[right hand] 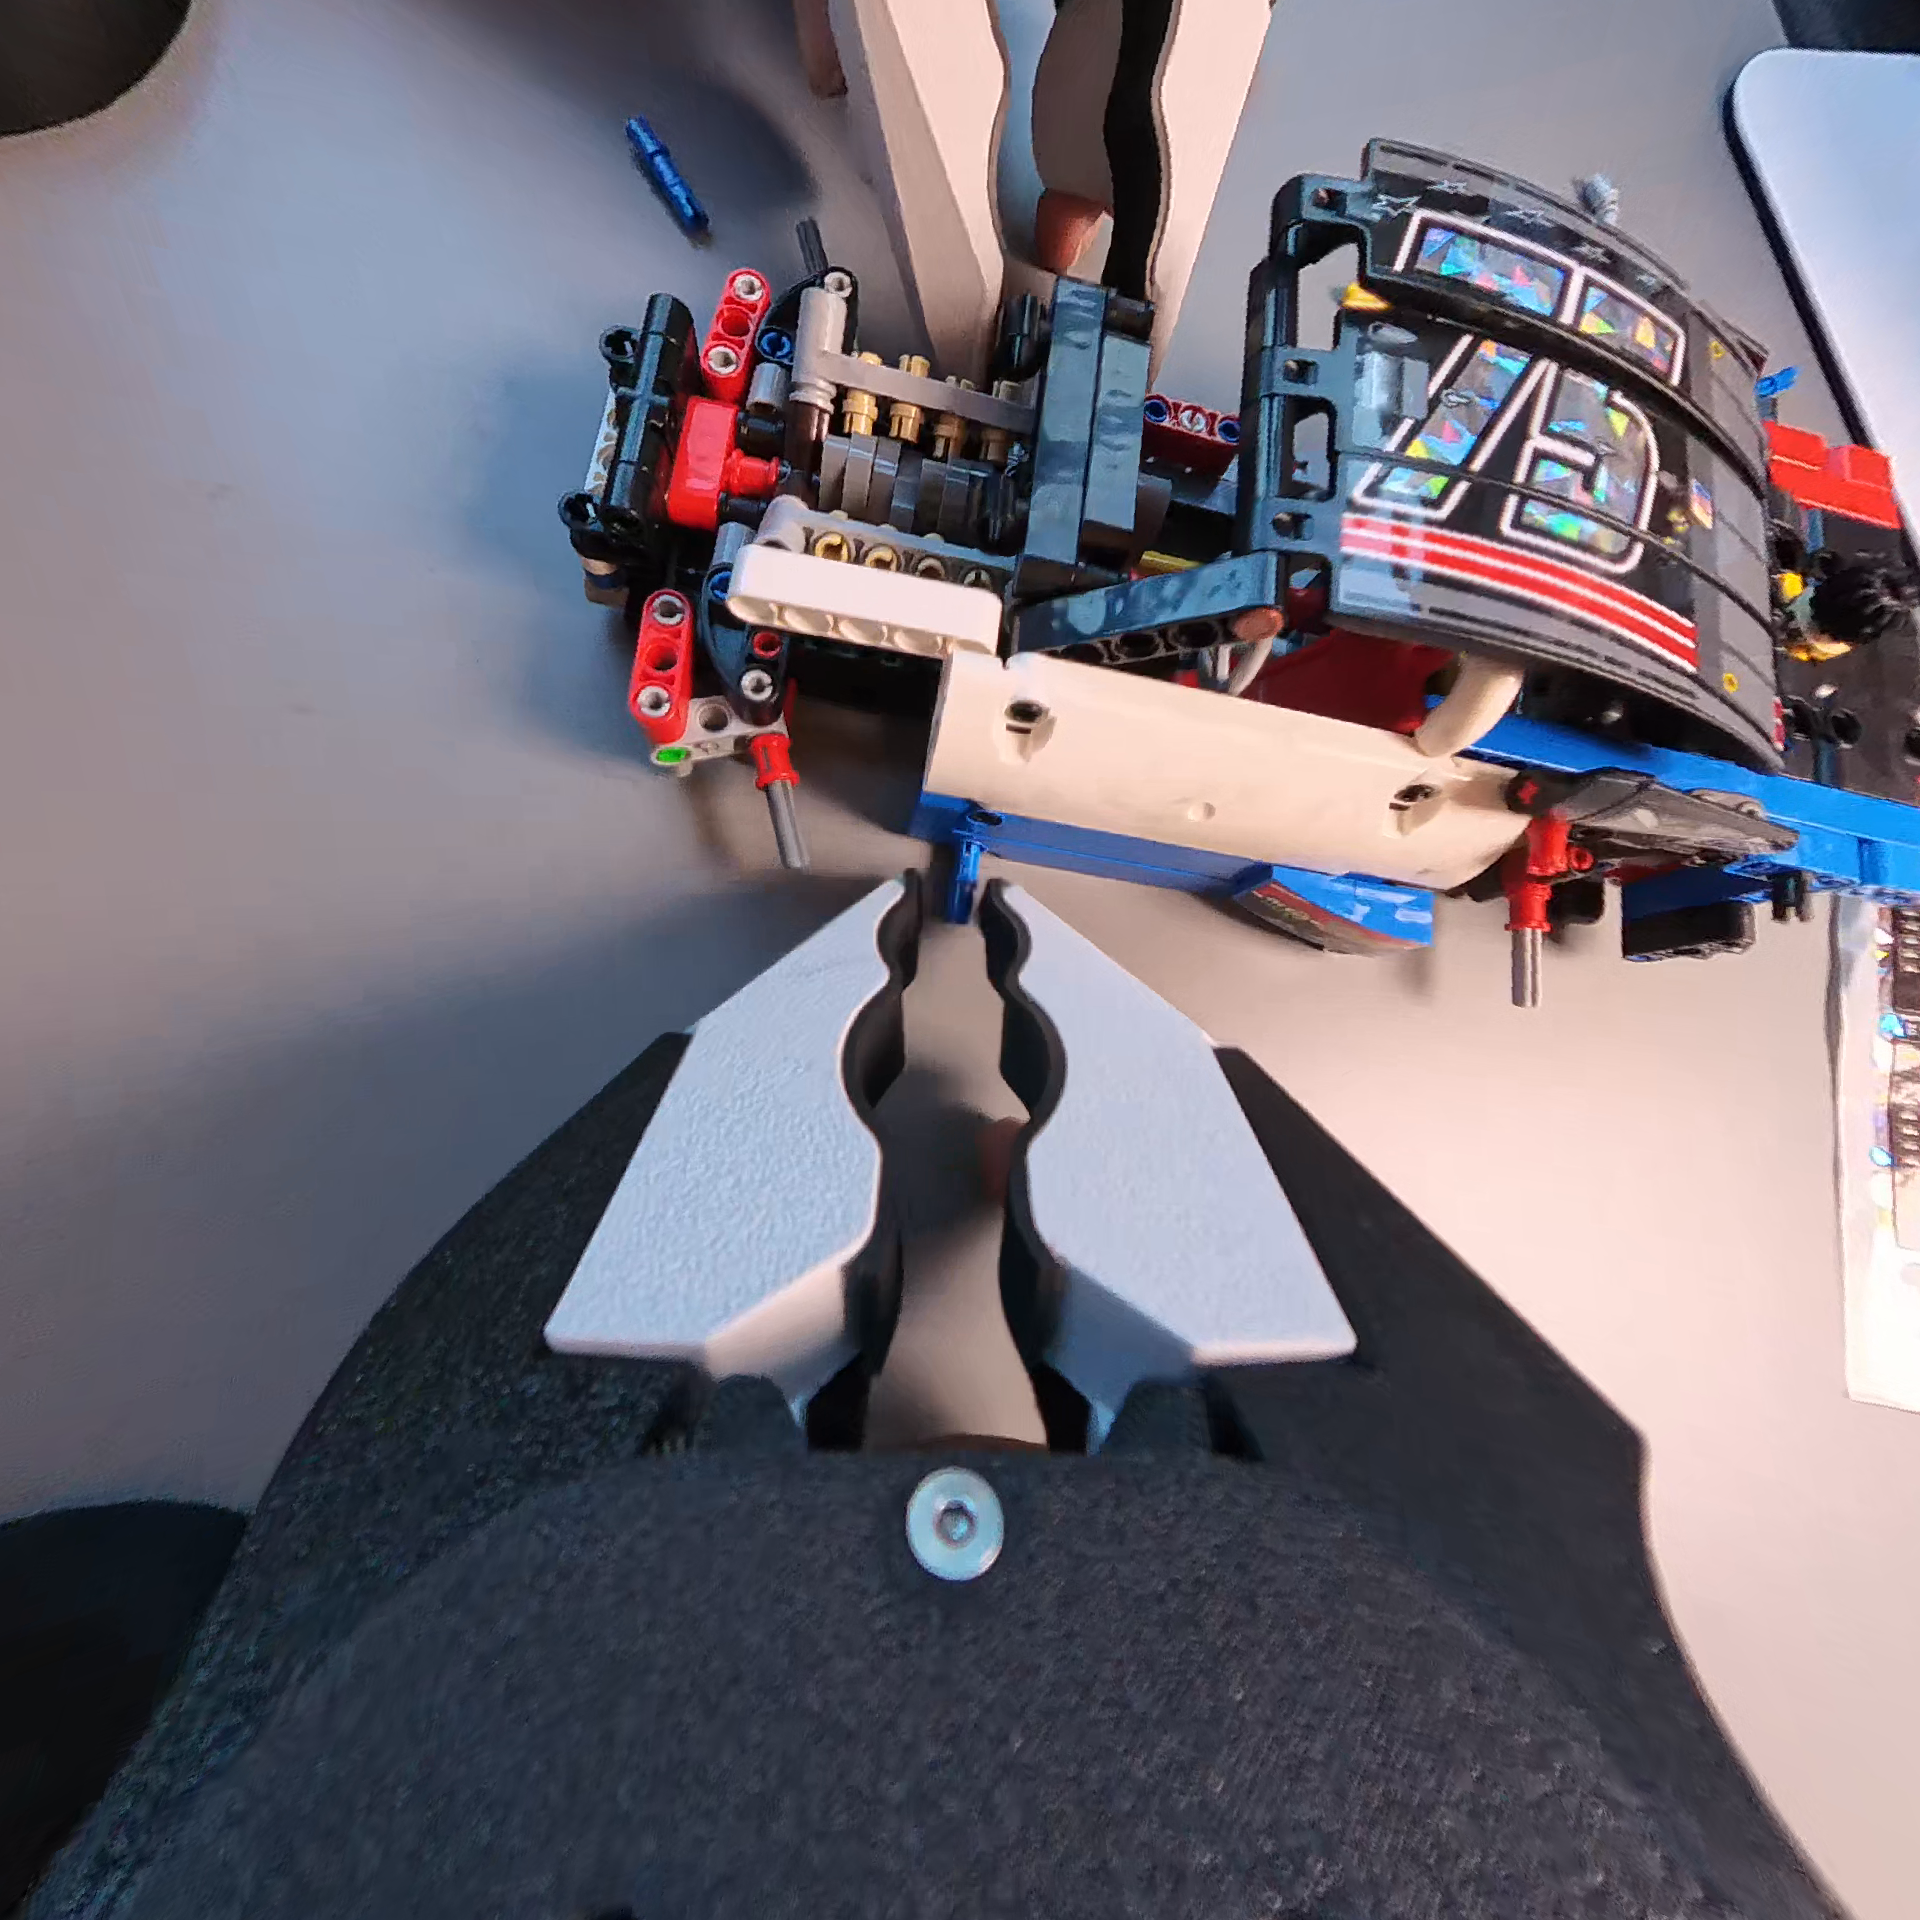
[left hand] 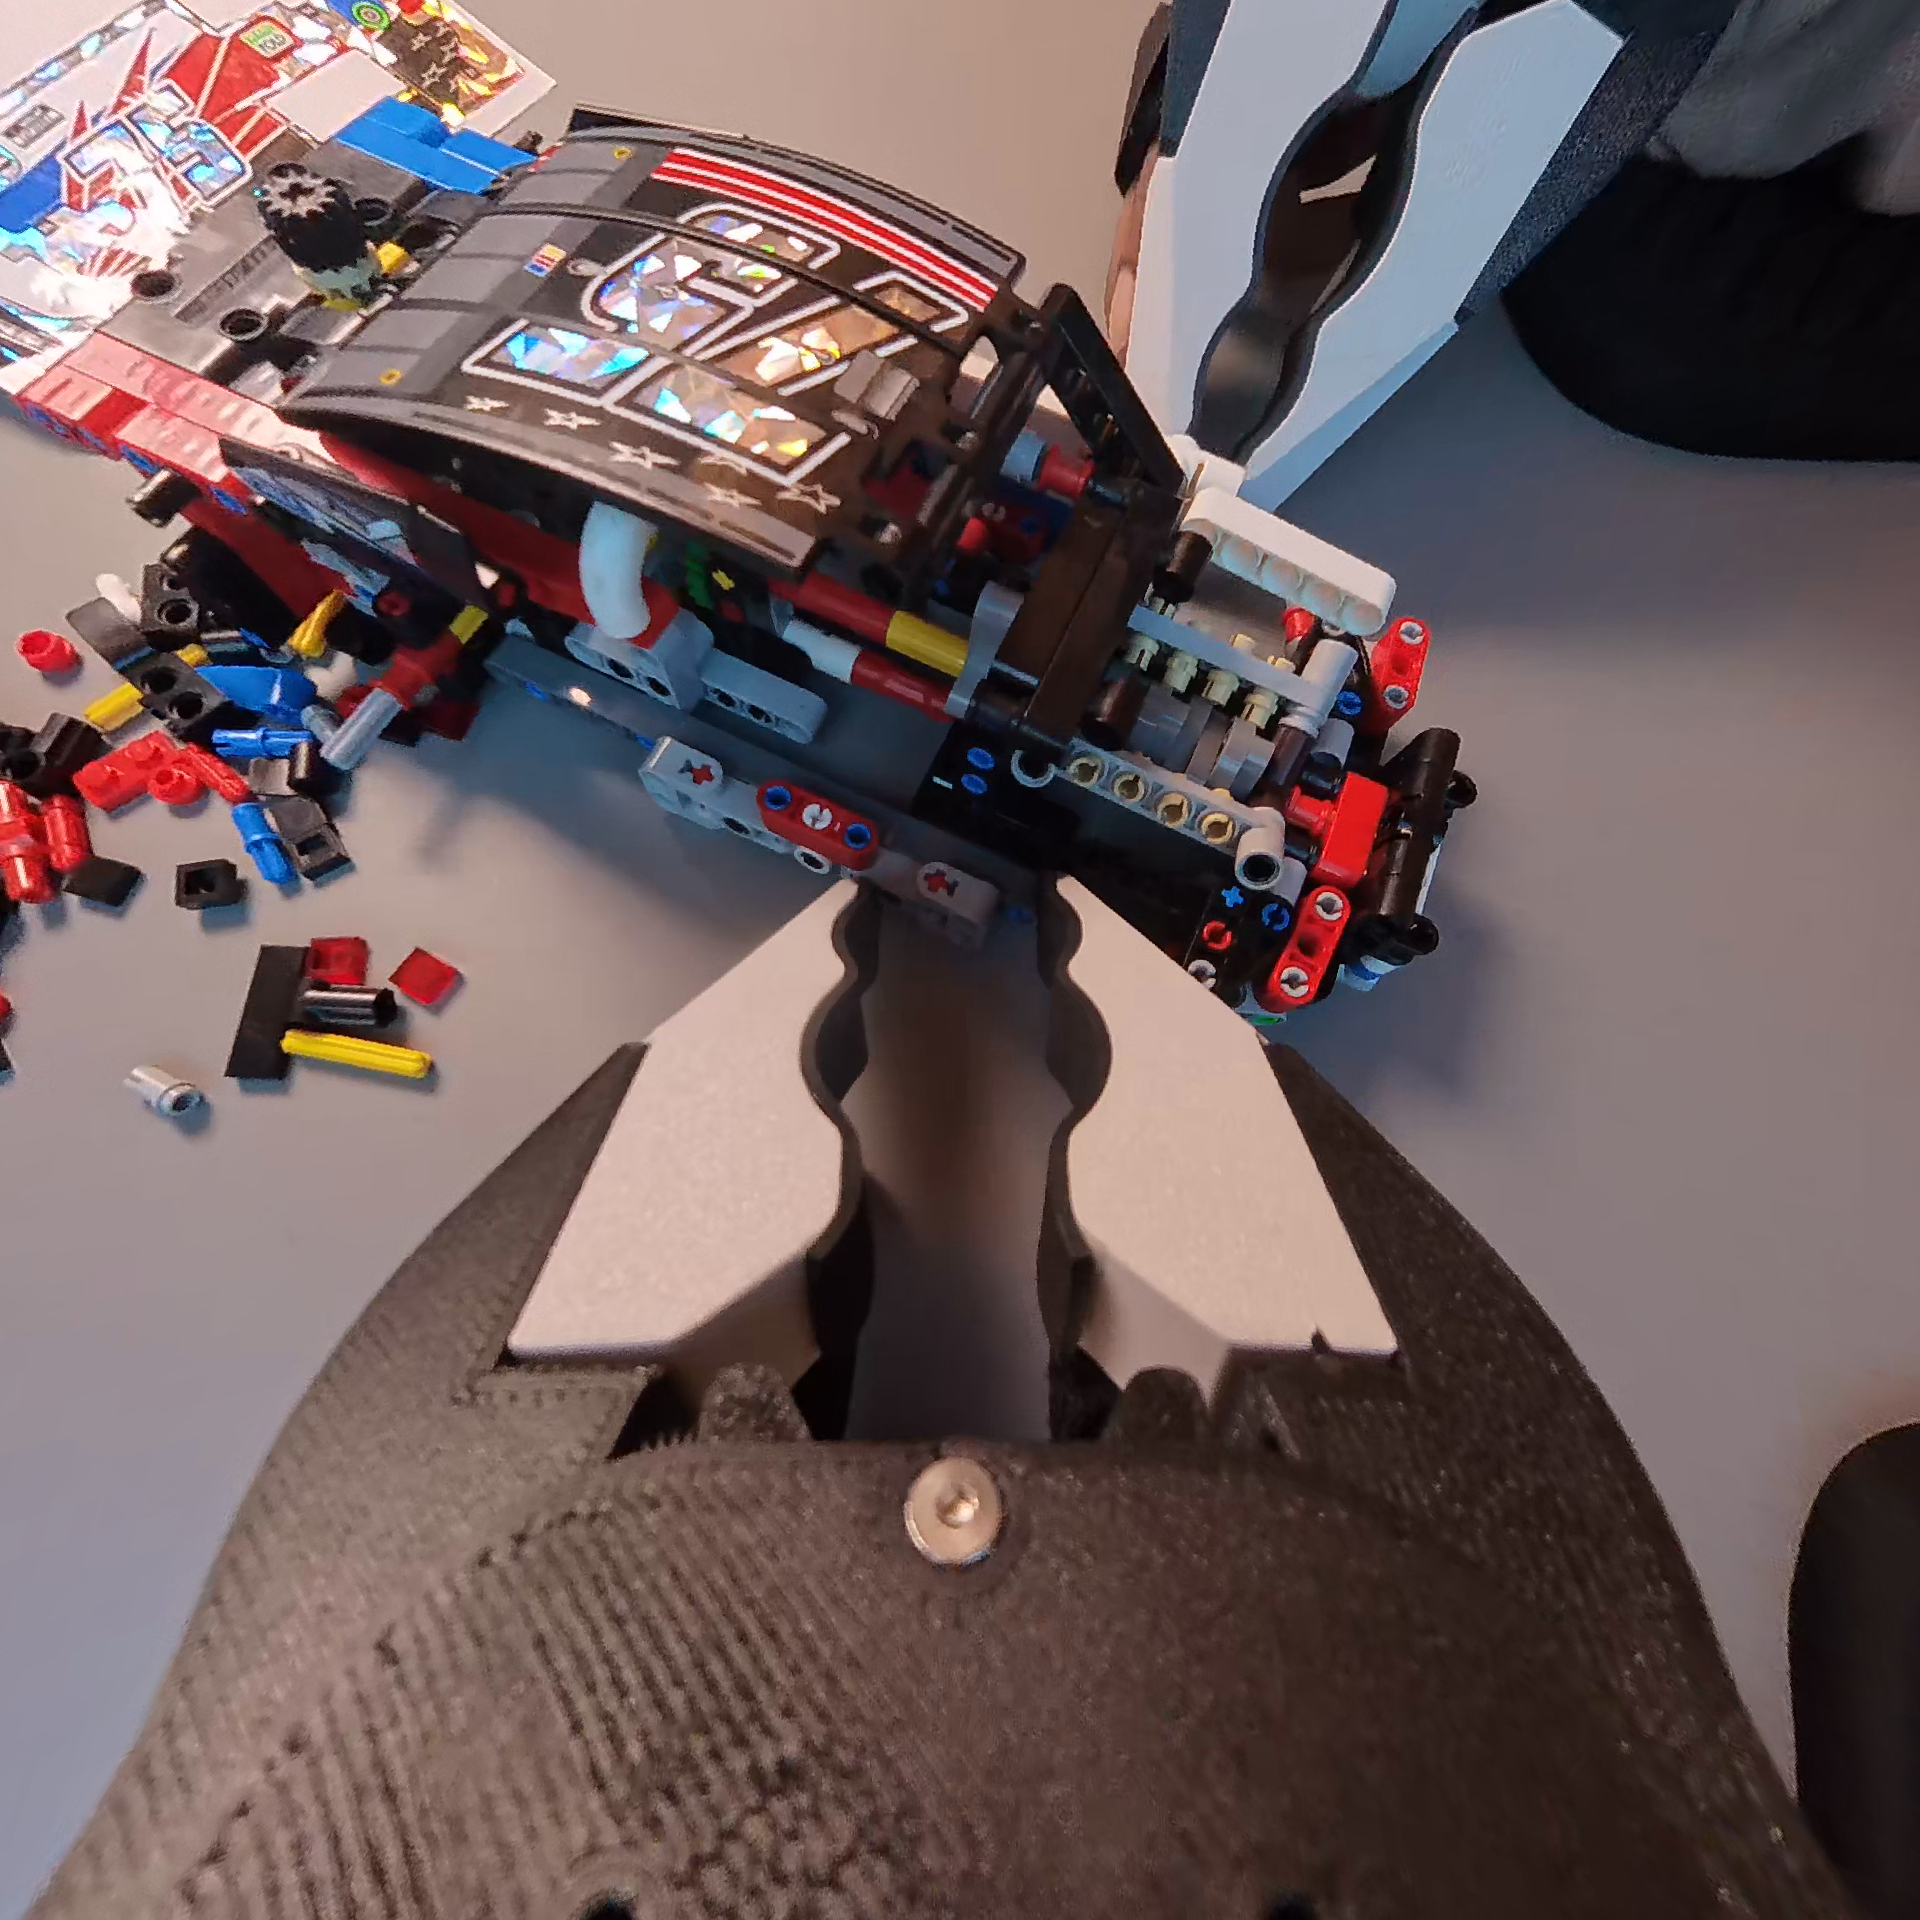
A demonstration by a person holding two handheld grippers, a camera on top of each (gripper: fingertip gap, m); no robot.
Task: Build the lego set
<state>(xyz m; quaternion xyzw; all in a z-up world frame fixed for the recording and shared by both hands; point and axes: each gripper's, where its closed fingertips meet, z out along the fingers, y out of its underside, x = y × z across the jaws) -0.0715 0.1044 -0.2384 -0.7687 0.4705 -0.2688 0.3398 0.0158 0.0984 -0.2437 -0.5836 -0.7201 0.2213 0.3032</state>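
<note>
Partly built lego car sits on the grey table, both grippers at its flanks. Left gripper: jaws apart, tips straddling a grey beam on the near side, not visibly pinching it. Right gripper: jaws nearly together around a small blue pin under the white side panel (firm grip or not, cannot tell). Risk: uneven push from the right slides the chassis, since the left only brackets it; pin could skew or pop free into the loose parts.
</note>
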